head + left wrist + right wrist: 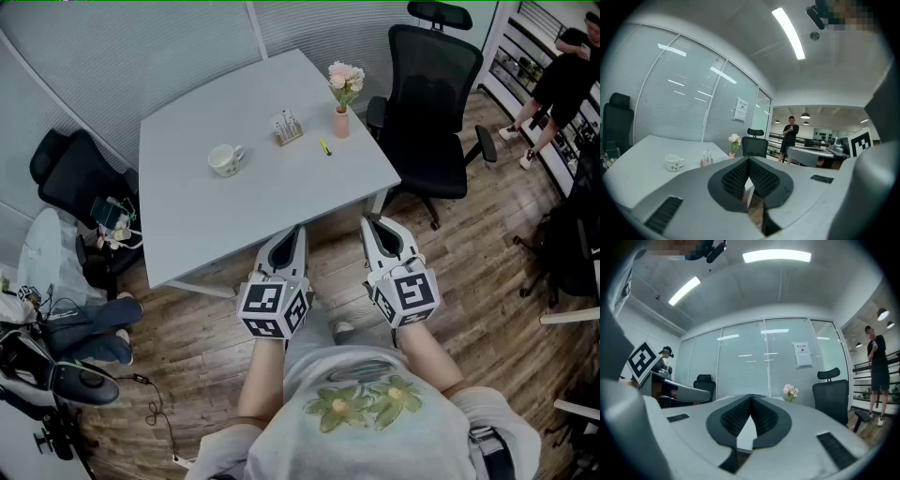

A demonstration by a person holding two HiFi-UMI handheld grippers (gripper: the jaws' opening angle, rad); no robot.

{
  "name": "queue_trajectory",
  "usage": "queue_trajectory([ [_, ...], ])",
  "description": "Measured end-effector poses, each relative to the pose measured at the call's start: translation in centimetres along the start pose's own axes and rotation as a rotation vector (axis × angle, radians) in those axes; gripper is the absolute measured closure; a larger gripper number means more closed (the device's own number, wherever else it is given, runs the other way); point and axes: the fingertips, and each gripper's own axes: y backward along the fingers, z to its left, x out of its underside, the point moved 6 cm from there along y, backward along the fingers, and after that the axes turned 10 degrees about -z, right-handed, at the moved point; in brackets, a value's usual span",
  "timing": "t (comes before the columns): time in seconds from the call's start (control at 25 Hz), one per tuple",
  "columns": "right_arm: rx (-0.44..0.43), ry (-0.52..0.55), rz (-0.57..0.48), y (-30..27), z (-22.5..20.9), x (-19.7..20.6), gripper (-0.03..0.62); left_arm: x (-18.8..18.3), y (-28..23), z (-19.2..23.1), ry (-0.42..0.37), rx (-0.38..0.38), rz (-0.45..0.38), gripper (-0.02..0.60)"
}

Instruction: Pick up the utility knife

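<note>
My left gripper point(297, 231) is closed, its two jaws meeting at the tips with nothing between them. My right gripper point(373, 223) is closed and empty in the same way. I hold both side by side over the near edge of the white counter point(206, 225), pointing across it. The utility knife point(323, 146), which shows only as a slim yellow thing, lies flat on the far right part of the counter, well apart from both grippers and untouched. Just beside it, toward the far corner, stands a small pink vase point(341, 122) holding pale pink flowers. To the left of the knife sits a small wooden holder point(287, 128) with a few upright items too small for me to identify. Further left is a white mug point(225, 159), its handle turned to the right. A black office chair point(431, 103) stands beyond the counter's right corner, and a second black chair point(75, 173) is at its left side. The floor point(487, 262) is wood plank. At the far right a person point(562, 80) in dark clothes stands by shelves.
</note>
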Motion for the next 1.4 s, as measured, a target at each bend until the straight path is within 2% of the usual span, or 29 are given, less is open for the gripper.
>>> queue_trajectory([
  [0.28, 0.002, 0.060, 0.009, -1.2, -0.3, 0.3, 0.592, 0.3, -1.0, 0.7, 0.005, 0.002, 0.007, 0.580],
  [0.52, -0.002, 0.069, 0.024, -4.3, -1.3, 1.0, 0.591, 0.2, -4.0, 2.2, 0.009, 0.018, 0.017, 0.580],
  [0.88, 0.006, 0.068, 0.045, -11.0, -4.1, 2.5, 0.589, 0.2, -11.0, 5.9, 0.016, 0.058, 0.041, 0.580],
  [1.16, 0.029, 0.079, 0.038, -18.0, -5.7, 2.6, 0.589, -1.5, -16.8, 10.5, 0.017, 0.097, 0.047, 0.580],
  [1.24, 0.038, 0.083, 0.038, -19.5, -6.0, 2.6, 0.542, -1.7, -18.2, 11.7, 0.022, 0.107, 0.054, 0.580],
  [1.32, 0.051, 0.088, 0.033, -20.9, -6.6, 2.5, 0.542, -1.8, -19.5, 12.5, 0.024, 0.120, 0.058, 0.580],
  [1.4, 0.064, 0.088, 0.023, -22.0, -7.3, 2.6, 0.472, -1.8, -20.7, 13.1, 0.024, 0.133, 0.065, 0.580],
])
